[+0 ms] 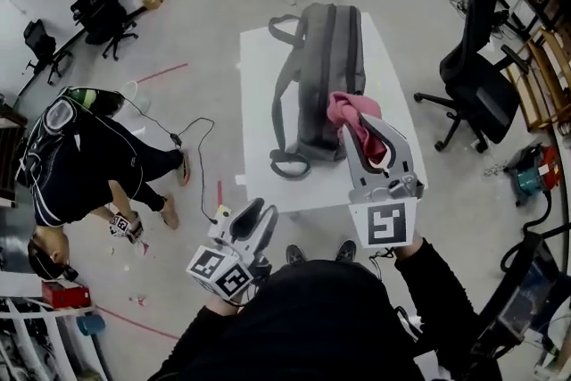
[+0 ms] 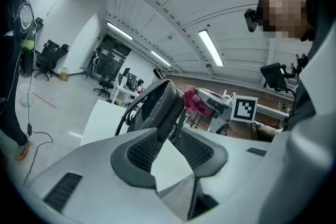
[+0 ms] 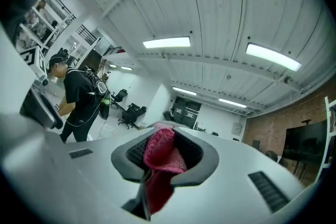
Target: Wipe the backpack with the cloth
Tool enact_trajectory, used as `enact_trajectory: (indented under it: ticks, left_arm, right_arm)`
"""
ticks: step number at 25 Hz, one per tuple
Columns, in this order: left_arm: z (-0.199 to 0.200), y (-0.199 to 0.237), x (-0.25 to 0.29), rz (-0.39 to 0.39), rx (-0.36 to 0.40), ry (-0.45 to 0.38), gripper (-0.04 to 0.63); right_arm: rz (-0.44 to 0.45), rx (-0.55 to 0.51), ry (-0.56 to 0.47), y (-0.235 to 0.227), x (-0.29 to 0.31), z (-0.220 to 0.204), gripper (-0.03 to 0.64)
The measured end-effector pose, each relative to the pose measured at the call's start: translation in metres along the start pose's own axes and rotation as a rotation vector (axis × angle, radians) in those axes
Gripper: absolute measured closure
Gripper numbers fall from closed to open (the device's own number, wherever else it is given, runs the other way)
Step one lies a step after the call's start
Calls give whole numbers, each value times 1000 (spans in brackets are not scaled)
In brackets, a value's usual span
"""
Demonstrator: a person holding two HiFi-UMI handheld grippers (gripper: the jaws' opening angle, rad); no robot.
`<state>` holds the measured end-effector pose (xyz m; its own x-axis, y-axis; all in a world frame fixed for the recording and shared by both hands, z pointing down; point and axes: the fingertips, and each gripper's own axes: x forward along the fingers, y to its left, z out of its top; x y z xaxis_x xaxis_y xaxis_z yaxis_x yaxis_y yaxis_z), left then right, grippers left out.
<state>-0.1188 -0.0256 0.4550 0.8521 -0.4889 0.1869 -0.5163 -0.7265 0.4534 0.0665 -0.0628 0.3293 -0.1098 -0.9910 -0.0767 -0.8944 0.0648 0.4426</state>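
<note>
Pink cloth (image 3: 160, 152) clamped between the right gripper (image 1: 361, 125) jaws, by the near end of the grey backpack (image 1: 321, 58) on a white table (image 1: 259, 85), left gripper (image 1: 256, 214) jaws apart, empty

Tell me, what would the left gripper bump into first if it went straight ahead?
Probably the backpack lying on the white table, right ahead of the open left gripper. Depth is hard to judge, so the table's near edge might come first.
</note>
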Motion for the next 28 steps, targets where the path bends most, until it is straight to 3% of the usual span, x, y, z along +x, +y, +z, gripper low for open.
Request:
enact_trajectory:
  ticks: [7, 11, 16, 21, 24, 28]
  left_arm:
    - [-4, -8, -7, 68, 21, -4, 445]
    - [-6, -13, 0, 118, 72, 10, 445]
    - [23, -31, 17, 115, 77, -66, 445]
    - [54, -53, 43, 75, 125, -94, 445]
    - [57, -61, 70, 10, 122, -76, 445]
    - [48, -59, 103, -100, 99, -36, 445]
  right_arm:
    - [204, 114, 259, 86, -24, -130, 534]
    - [321, 182, 403, 125, -24, -205, 534]
    - [423, 230, 481, 147, -19, -251, 534]
    - [380, 423, 432, 113, -19, -228, 534]
    - [279, 537, 383, 63, -22, -212, 534]
    - [122, 554, 358, 1, -18, -198, 534]
